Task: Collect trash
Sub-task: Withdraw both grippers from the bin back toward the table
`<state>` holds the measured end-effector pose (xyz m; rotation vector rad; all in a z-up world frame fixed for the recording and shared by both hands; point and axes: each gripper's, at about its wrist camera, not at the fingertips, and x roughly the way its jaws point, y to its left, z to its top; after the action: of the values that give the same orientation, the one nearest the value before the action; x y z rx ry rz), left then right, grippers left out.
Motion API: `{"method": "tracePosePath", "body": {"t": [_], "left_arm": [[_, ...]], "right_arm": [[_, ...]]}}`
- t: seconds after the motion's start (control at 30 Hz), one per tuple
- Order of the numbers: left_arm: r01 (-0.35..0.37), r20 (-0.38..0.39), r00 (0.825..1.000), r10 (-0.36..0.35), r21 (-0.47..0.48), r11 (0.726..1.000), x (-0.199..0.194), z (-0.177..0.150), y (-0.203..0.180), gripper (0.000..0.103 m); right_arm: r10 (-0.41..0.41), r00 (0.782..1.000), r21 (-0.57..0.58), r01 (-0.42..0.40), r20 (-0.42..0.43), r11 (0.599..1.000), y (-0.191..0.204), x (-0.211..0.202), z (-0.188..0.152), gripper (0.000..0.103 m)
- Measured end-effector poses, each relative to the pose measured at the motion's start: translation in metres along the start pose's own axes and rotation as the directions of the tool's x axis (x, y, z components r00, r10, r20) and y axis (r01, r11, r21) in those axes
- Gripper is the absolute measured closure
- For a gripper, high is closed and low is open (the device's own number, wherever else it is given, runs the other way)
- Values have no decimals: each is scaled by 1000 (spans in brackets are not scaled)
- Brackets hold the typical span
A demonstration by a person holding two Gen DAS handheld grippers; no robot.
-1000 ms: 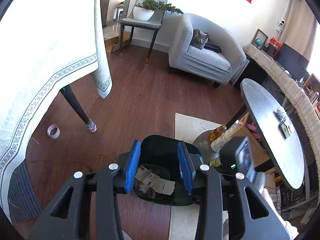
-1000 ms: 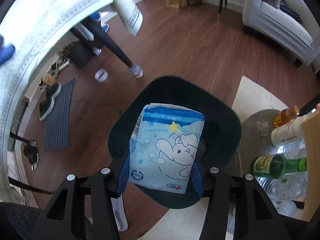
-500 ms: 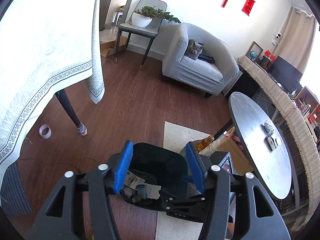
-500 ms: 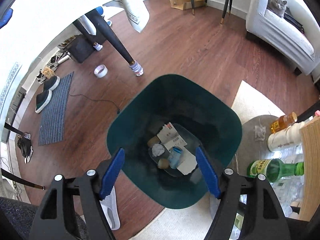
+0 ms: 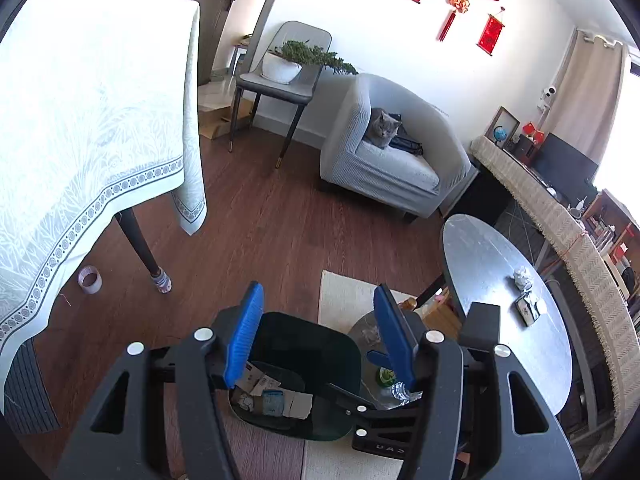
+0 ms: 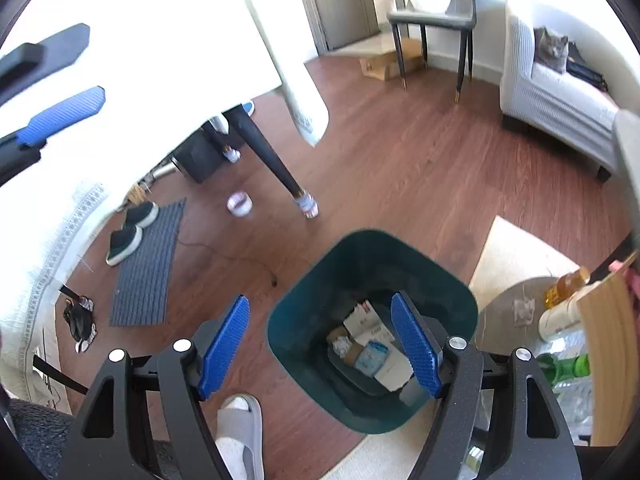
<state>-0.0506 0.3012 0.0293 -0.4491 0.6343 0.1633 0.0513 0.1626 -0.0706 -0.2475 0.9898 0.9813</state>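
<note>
Both grippers are empty, jaws spread: the right gripper [image 6: 320,344] hangs over the dark green trash bin [image 6: 304,280], with the blue tissue pack [image 6: 372,356] down inside among paper scraps. The left gripper [image 5: 318,332] sits above it too. Farther out, I'd go for the crumpled wad [image 5: 522,276] on the oval table [image 5: 480,248], coming in level, pinching mid-wad.
</note>
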Motion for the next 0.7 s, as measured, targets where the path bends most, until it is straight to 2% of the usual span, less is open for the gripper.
{"method": "tracePosePath", "body": {"t": [0.2, 0.3, 0.63, 0.7], "left_arm": [[3, 33, 999, -3, -1, 1000, -8, 5, -10, 43], [-21, 49, 999, 19, 25, 999, -10, 6, -22, 43], [45, 39, 998, -51, 128, 991, 4, -11, -94, 43], [76, 30, 996, -81, 139, 987, 8, -15, -111, 43]], "right_arm": [[-2, 998, -16, 3, 66, 1000, 0, -30, 7, 36], [-12, 995, -18, 13, 99, 1000, -5, -47, 8, 37], [-98, 979, 24, 95, 180, 995, -44, -113, -5, 38], [-115, 975, 39, 110, 190, 993, -54, -126, -11, 38]]}}
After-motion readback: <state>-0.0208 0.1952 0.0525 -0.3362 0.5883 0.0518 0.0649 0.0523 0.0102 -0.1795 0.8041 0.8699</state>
